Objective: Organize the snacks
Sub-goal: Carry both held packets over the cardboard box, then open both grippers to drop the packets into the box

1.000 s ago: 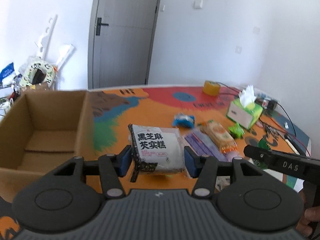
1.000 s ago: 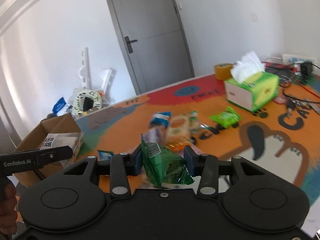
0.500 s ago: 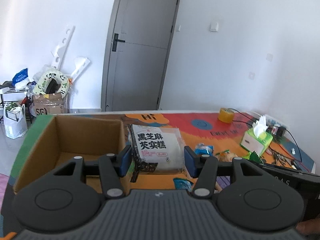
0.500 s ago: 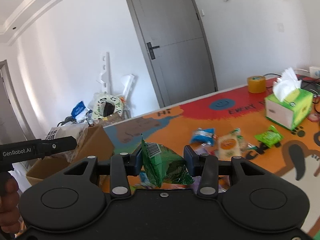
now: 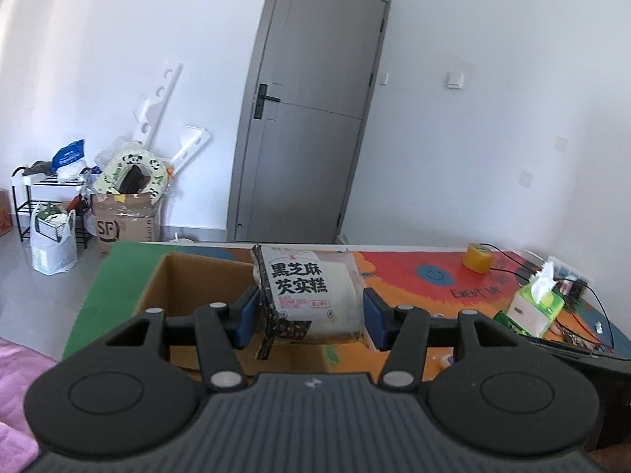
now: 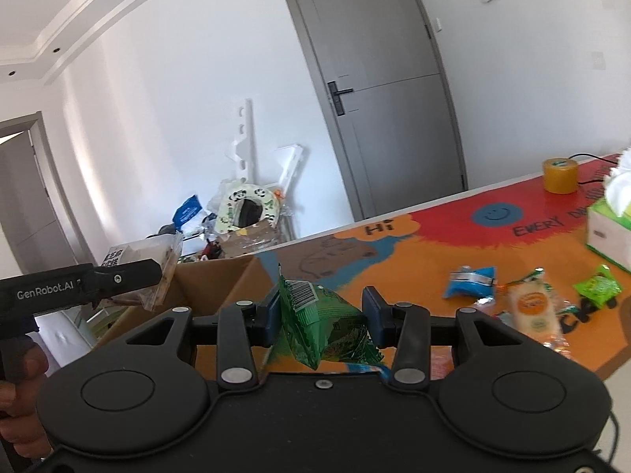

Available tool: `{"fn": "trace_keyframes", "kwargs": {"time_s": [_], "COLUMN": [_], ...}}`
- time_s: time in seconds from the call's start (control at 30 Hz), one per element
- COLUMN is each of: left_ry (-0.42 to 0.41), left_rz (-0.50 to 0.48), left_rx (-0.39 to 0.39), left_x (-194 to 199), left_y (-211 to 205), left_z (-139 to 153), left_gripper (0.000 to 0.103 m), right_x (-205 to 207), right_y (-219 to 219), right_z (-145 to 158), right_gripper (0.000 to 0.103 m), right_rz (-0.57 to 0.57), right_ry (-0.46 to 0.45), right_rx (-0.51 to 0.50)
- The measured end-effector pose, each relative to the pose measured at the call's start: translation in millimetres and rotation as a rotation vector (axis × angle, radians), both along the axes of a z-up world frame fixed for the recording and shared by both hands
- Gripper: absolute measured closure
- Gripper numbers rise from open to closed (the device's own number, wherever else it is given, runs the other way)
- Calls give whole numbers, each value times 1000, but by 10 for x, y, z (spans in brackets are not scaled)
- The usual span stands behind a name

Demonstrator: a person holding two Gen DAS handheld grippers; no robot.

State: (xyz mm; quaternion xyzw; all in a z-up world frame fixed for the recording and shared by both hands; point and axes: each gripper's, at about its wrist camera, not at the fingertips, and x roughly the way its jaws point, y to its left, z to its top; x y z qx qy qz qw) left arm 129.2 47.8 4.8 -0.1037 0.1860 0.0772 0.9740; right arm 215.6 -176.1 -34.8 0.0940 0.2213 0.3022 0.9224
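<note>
Left claw [image 5: 309, 317] clamps the white cake pack [image 5: 311, 295], box [image 5: 197, 276] at its 10 o'clock; right claw [image 6: 321, 321] grips a green packet [image 6: 323, 321].

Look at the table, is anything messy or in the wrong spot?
Yes, a bit. A blue packet, an orange-labelled packet and a small green packet lie scattered on the table mat, not in the cardboard box. Nothing looks spilled or torn.

Two claws up, one snack apiece: a white packet [image 5: 311, 295] and a green packet [image 6: 323, 323]. One cardboard box [image 5: 189, 283], three loose snacks [image 6: 469, 282] on the bench [image 6: 414, 260], one tissue box [image 5: 534, 309], one tape roll [image 6: 560, 175].
</note>
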Motion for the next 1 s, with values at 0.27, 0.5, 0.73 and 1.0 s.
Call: {"fn": "trace_keyframes", "kwargs": {"time_s": [0.27, 0.5, 0.73, 1.0], "left_ry": [10, 54, 75, 77], "left_rz": [65, 99, 121, 178], "left_rx": [-6, -36, -47, -46], "left_x": [-24, -38, -142, -265], "left_y": [270, 454, 548, 571], "left_z": [-44, -174, -203, -99], "left_gripper": [49, 49, 48, 42], "right_x": [-25, -24, -66, -85], "right_y": [327, 604, 871, 1077], "right_z": [86, 127, 168, 174], "right_gripper": [61, 61, 61, 60], "right_rz": [71, 122, 177, 247], "right_ry": [-13, -11, -20, -4], "right_rx": [10, 9, 8, 42]}}
